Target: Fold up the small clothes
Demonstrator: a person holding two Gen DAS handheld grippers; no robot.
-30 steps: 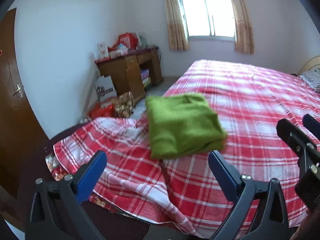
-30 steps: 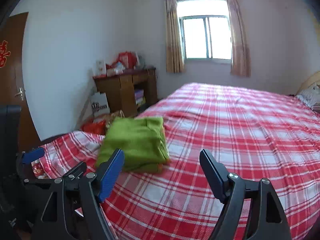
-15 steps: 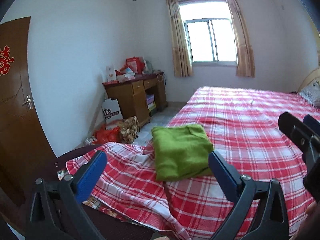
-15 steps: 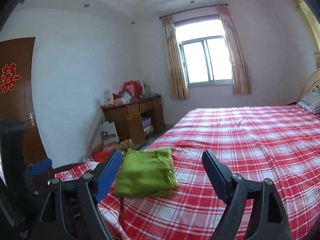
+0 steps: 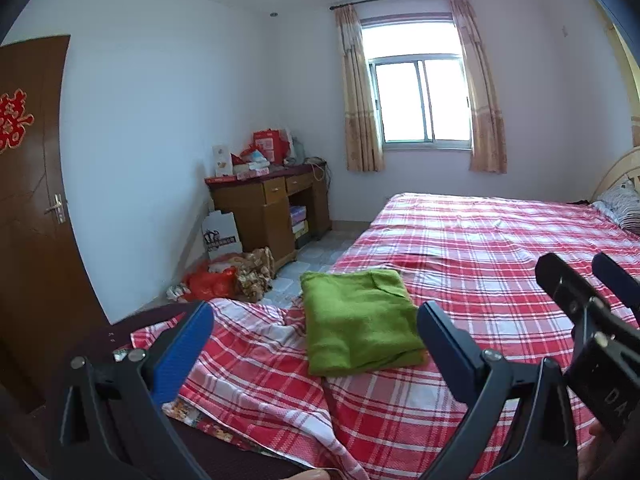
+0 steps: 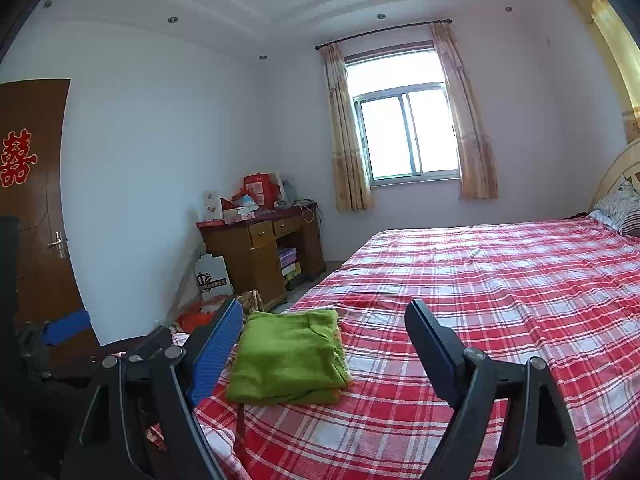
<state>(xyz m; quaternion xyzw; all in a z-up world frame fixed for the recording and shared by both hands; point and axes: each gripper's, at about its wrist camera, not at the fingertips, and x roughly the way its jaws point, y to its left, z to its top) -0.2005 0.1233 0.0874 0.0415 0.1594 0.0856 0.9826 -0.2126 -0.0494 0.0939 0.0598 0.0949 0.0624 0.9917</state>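
A folded green garment (image 5: 358,322) (image 6: 288,356) lies flat near the foot corner of the bed with the red-and-white checked sheet (image 5: 480,248) (image 6: 500,280). My left gripper (image 5: 314,336) is open, held back from the garment and above it, with nothing between its blue pads. My right gripper (image 6: 324,340) is open too, apart from the cloth, its jaws wide and empty. In the left wrist view the right gripper's fingers (image 5: 568,292) show at the right edge. The left gripper's blue pad (image 6: 66,326) shows at the left edge of the right wrist view.
A wooden desk (image 5: 272,208) piled with boxes stands against the far wall beside the bed. Bags (image 5: 224,276) lie on the floor next to it. A brown door (image 5: 32,208) is at the left. Pillows (image 6: 620,208) sit at the head of the bed under the window (image 5: 420,100).
Both grippers have risen and tilted up, so the green garment sits lower and smaller in both views. The garment itself has stayed where it lay.
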